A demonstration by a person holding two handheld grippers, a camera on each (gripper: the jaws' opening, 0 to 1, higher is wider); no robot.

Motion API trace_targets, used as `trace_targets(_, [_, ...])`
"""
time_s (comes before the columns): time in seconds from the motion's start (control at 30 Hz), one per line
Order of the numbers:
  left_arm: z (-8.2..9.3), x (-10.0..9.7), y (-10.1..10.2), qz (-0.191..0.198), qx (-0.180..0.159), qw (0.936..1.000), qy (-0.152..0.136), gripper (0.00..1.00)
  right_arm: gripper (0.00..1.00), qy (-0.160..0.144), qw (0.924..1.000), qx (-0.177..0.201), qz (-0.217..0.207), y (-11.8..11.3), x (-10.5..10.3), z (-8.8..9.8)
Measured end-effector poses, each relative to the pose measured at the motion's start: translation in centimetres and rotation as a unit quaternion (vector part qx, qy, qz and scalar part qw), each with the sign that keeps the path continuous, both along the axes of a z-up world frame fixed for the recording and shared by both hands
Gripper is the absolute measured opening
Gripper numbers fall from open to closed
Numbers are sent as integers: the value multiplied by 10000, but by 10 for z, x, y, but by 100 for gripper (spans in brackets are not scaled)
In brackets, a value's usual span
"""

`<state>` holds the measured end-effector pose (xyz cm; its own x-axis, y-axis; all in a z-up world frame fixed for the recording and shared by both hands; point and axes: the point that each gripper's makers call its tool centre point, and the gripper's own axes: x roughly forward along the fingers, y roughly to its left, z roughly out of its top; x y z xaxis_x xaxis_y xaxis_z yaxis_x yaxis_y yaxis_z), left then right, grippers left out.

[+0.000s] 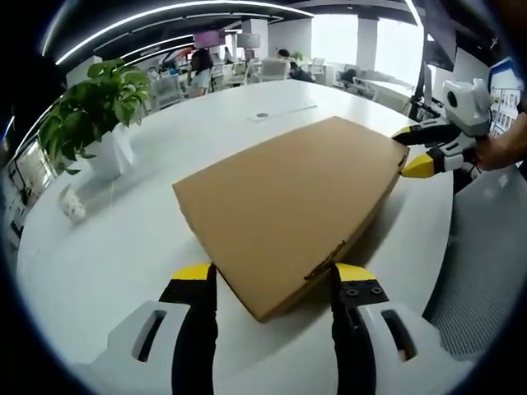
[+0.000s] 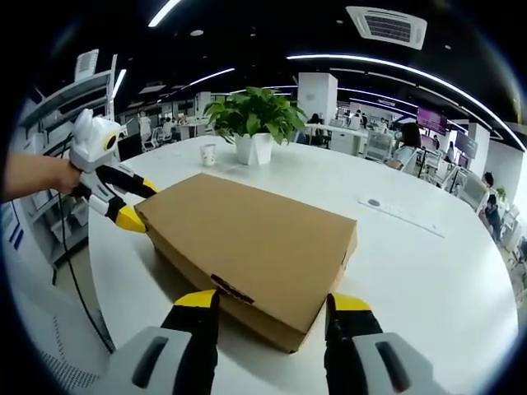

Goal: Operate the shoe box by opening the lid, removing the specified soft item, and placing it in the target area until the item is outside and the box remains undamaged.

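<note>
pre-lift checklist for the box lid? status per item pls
1. Shoe box lid closed and flat: ok.
2. Left tool open, straddling a box corner: ok.
3. Right tool open at the opposite corner: ok.
4. Tool tips hooked under the lid edge: cannot tell.
5. Potted plant and paper cup stand apart from the box: ok.
6. Soft item inside: cannot tell, lid hides it.

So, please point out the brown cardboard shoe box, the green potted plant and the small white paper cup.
Brown cardboard shoe box (image 1: 288,206), left gripper view, middle of closed lid.
Green potted plant (image 2: 251,115), right gripper view, leaves.
Small white paper cup (image 2: 207,154), right gripper view, side wall.
</note>
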<state>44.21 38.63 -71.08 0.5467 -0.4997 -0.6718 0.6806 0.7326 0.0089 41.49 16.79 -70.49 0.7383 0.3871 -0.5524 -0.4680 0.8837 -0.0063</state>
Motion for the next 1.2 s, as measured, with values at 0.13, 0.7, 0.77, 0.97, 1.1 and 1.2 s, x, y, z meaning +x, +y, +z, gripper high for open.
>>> trace_targets(0.13, [1,0,1,22,-10,10000,15,54,47,-6,10000,26,6,0,0,2])
trace_targets(0.7, [9,-3,0,73,9,10000,32,54,47,-58,9998,174,-28,1,-2,11])
trace_targets(0.77, [11,-3,0,87,-12,10000,28,54,47,-65,9998,197,-28,1,-2,12])
trace_targets(0.97, [16,-3,1,131,-45,9999,-21,53,48,-90,9996,279,-52,1,-1,17])
trace_targets(1.1, [18,-3,2,155,-62,9999,-36,53,48,-111,9994,310,-70,2,-1,18])
trace_targets(1.2, [19,-3,2,165,-81,9998,-40,53,48,-110,9993,336,-69,1,-1,20])
